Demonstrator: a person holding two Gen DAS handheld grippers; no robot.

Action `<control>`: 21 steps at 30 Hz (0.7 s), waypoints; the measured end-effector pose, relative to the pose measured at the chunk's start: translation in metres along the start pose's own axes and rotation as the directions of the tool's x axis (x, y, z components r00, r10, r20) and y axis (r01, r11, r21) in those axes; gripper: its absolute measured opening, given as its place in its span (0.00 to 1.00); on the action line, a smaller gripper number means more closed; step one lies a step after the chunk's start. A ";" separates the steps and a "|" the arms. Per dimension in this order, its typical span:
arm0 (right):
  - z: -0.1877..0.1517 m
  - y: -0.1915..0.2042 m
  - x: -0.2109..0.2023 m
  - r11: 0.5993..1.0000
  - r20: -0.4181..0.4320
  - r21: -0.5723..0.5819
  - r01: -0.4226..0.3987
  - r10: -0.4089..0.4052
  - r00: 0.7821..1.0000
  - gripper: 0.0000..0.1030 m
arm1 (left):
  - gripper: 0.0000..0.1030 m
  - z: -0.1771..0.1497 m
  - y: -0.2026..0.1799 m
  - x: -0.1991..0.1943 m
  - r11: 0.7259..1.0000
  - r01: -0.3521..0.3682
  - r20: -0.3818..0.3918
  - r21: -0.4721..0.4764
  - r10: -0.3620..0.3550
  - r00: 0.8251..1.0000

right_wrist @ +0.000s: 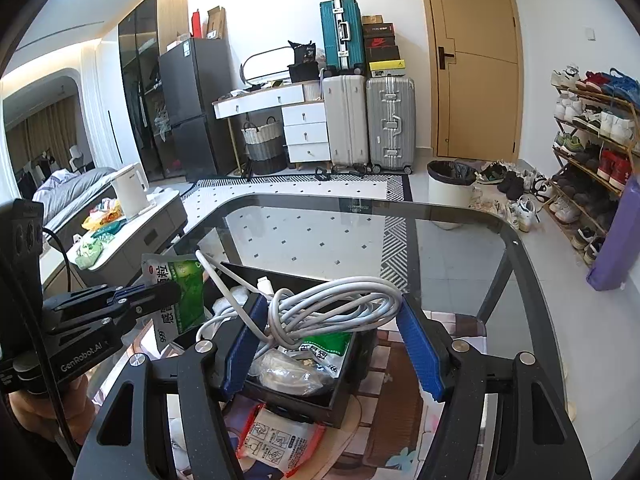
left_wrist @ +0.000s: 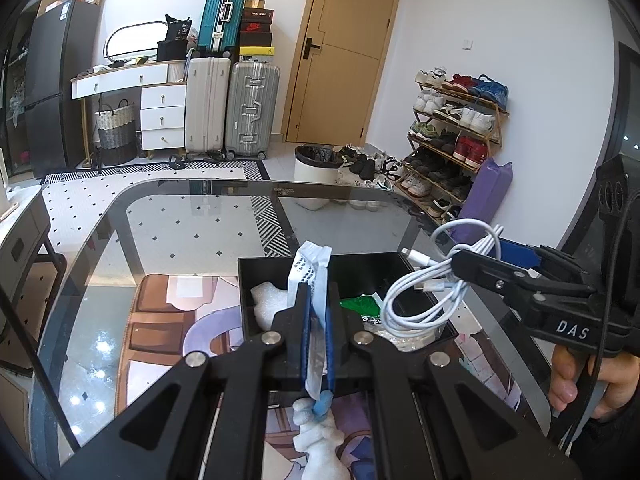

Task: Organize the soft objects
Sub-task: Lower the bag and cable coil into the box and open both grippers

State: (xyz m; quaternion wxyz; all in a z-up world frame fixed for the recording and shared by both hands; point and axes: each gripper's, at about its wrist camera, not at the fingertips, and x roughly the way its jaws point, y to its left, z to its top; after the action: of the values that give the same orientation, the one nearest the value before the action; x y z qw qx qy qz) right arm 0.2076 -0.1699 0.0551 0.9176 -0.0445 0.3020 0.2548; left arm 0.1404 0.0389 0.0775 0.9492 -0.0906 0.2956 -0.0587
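Observation:
A black tray (left_wrist: 247,280) sits on the glass table (left_wrist: 180,216) and holds white foam (left_wrist: 267,300), a green sachet (left_wrist: 360,305) and clear bags. My left gripper (left_wrist: 318,320) is shut on a green and white sachet (right_wrist: 180,292), held above the tray's left side. My right gripper (right_wrist: 334,332) is open; a coiled white cable (right_wrist: 336,308) hangs between its fingers, resting on the left finger (right_wrist: 244,340) above the tray (right_wrist: 340,396). The cable also shows in the left wrist view (left_wrist: 432,288).
A white and orange packet (right_wrist: 276,440) lies on the table before the tray, and white foam (left_wrist: 320,440) lies under my left gripper. A side table with a kettle (right_wrist: 130,192) stands left. A bin (right_wrist: 450,184) and shoe rack (right_wrist: 592,148) stand beyond the table.

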 end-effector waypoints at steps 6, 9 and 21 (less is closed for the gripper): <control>0.003 0.004 0.015 0.999 -0.023 -0.034 0.019 -0.020 1.000 0.66 | 0.03 0.001 -0.001 0.008 1.000 0.006 -0.017 -0.001 -0.006 1.000; 0.003 0.004 0.025 0.999 -0.039 -0.041 0.012 -0.013 0.999 0.66 | 0.03 0.001 0.001 0.014 1.000 0.012 -0.028 -0.002 -0.012 1.000; 0.003 0.012 0.063 0.996 -0.096 -0.094 -0.007 -0.002 0.995 0.66 | 0.05 0.005 0.002 0.028 1.000 0.028 -0.039 -0.014 -0.028 0.999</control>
State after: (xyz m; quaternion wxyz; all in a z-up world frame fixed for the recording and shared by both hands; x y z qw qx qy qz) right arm 0.2467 -0.1306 0.0223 0.8985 -0.0996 0.3334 0.2677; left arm 0.1660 0.0370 0.0660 0.9416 -0.1000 0.3134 -0.0718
